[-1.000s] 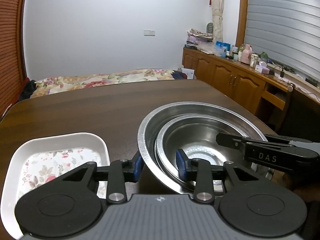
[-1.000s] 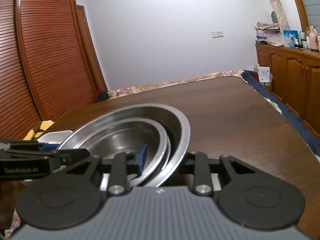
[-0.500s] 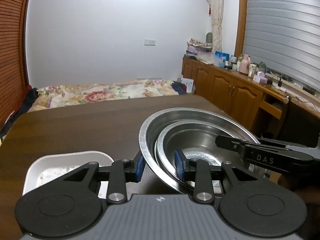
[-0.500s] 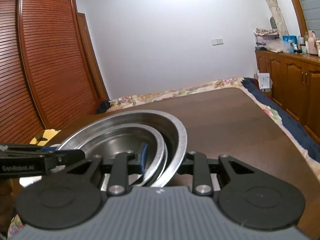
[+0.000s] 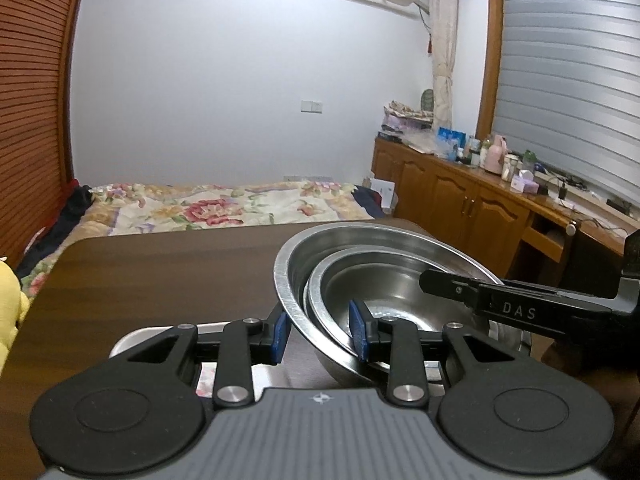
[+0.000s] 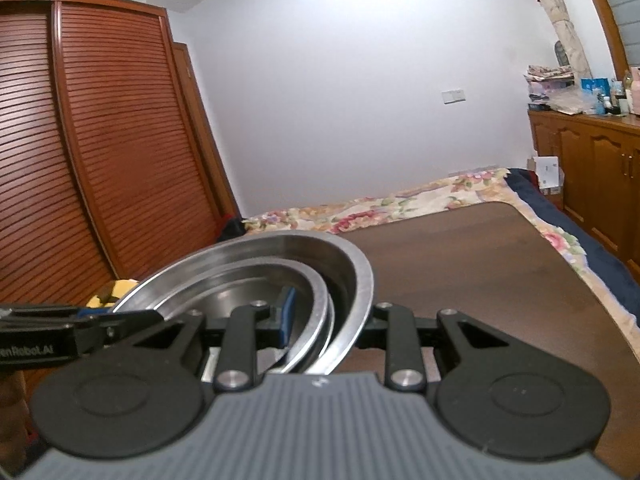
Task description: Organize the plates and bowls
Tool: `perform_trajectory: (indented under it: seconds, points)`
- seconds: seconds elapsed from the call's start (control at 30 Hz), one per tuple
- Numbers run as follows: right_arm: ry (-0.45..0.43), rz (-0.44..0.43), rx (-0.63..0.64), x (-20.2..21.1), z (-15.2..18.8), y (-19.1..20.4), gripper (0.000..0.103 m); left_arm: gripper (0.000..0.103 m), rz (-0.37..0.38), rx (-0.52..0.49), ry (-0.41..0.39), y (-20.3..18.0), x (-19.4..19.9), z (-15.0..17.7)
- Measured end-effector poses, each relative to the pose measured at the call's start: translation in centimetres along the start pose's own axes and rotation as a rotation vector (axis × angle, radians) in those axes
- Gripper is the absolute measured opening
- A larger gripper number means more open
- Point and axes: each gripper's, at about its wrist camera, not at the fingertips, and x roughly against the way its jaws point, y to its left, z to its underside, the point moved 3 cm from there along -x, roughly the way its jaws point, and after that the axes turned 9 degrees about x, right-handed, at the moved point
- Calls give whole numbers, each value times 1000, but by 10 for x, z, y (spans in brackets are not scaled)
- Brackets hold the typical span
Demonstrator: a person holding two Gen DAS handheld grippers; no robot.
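A stack of nested steel bowls [image 5: 384, 276] hangs tilted above the dark wooden table [image 5: 160, 272], held from both sides. My left gripper [image 5: 318, 334] is shut on the stack's left rim, one blue pad outside the big bowl and one inside the inner bowl. Across the stack, my right gripper [image 5: 500, 304] reaches in from the right. In the right wrist view the bowls [image 6: 248, 276] fill the lower left. There my right gripper [image 6: 328, 320] is shut on their right rim, and the left gripper [image 6: 60, 336] comes in from the left. A white floral dish [image 5: 208, 327] lies on the table below my left gripper.
Beyond the table's far edge lies a bed with a floral quilt [image 5: 224, 204]. Wooden cabinets [image 5: 460, 200] with bottles on top line the right wall. A louvred wardrobe [image 6: 100, 160] stands at the left. A yellow object [image 5: 8, 308] sits by the table's left edge.
Both grippers have risen with the bowl stack held between them. The table and the white dish have dropped lower in view, and more of the bed shows.
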Motion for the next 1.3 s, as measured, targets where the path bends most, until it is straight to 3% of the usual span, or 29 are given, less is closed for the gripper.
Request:
perform_trajectory:
  seconds: [0.8,1.3]
  points:
    - [14,-182,16,-14,-15,61,29,34,-101,-1,-64,49,56,-22]
    - [74,-203,66,-30,-3,86,29,34,-145,44,-2,85,46,2]
